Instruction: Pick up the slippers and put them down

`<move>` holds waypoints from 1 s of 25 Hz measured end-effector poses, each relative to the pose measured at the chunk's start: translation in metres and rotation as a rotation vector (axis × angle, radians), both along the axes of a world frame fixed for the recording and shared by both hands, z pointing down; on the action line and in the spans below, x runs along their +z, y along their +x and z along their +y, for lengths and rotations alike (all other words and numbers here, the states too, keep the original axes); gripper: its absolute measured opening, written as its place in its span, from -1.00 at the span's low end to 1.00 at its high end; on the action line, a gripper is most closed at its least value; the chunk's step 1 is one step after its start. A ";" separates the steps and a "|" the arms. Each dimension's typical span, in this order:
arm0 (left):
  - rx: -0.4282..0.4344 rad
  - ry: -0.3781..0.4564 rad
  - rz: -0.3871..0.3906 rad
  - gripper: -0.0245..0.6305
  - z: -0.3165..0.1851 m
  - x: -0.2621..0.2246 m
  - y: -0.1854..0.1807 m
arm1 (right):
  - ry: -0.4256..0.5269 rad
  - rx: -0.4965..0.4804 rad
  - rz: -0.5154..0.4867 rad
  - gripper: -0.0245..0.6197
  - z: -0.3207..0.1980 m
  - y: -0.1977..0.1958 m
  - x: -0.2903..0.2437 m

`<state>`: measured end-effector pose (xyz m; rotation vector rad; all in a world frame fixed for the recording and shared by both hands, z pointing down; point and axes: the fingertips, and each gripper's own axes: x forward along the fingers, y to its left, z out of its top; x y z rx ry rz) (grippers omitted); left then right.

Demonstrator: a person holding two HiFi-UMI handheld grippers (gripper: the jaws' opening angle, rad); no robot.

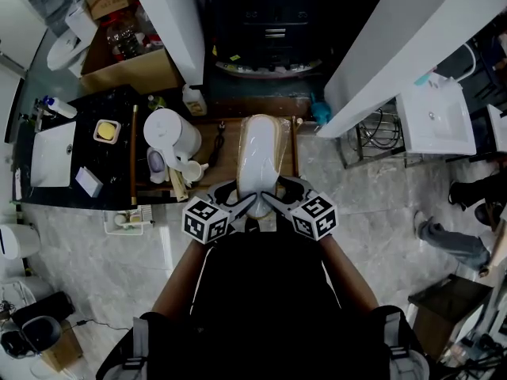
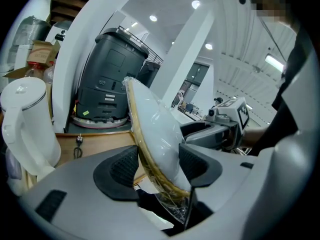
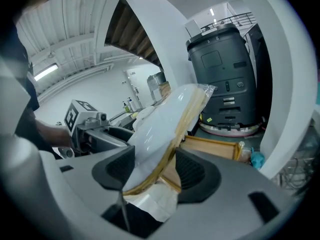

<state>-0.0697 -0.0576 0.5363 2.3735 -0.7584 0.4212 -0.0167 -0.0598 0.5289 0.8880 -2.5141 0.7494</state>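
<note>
- Two hand-held grippers work here: the left hand-held gripper [image 2: 159,168] and the right hand-held gripper [image 3: 155,173] each clamp the near end of one plastic-wrapped pack of slippers [image 1: 261,150], white with a tan sole edge, tilted over the wooden tabletop [image 1: 212,145].
- One white kettle [image 1: 170,135] stands just left of the pack, and one dark grey machine [image 2: 107,79] stands beyond.
</note>
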 end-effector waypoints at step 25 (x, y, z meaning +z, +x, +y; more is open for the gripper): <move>-0.007 -0.223 -0.057 -0.14 -0.031 0.091 0.019 | -0.185 -0.172 0.136 -0.12 -0.035 0.018 0.090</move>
